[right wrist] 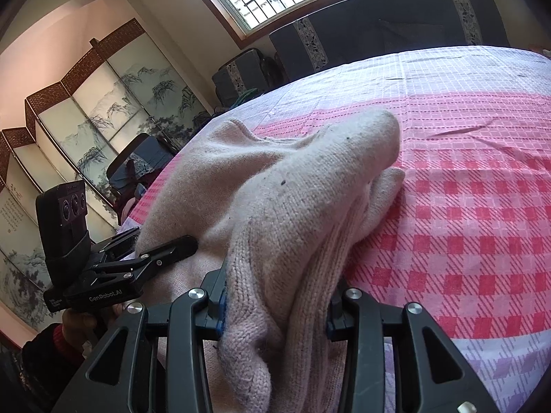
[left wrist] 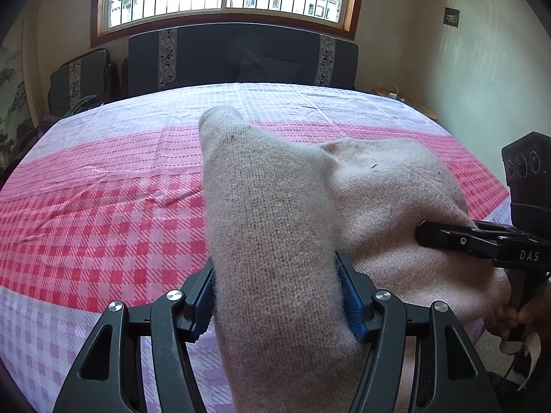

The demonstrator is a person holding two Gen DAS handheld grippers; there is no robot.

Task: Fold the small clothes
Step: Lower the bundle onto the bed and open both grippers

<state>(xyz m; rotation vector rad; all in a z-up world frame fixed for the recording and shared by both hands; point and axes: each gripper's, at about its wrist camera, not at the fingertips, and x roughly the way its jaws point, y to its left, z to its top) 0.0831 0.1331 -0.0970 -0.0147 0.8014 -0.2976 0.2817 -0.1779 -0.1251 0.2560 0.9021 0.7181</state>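
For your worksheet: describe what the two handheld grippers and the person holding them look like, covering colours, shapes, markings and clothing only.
Both the left gripper and right gripper are black, with angular cut-out finger links, silver round screws and blue pads. Each carries a boxy black camera block with three round lenses. White lettering reads "DAS" on the right one, "GenRobot.AI" on the left. The sleeve is dark with a red cuff.

The pink sweater [left wrist: 275, 227] is soft knitted wool, fuzzy and matt. The bedsheet [left wrist: 103, 206] at left is thin woven checked cloth, slightly wrinkled. The left gripper [left wrist: 275, 296] is matt black plastic with shiny metal screws.
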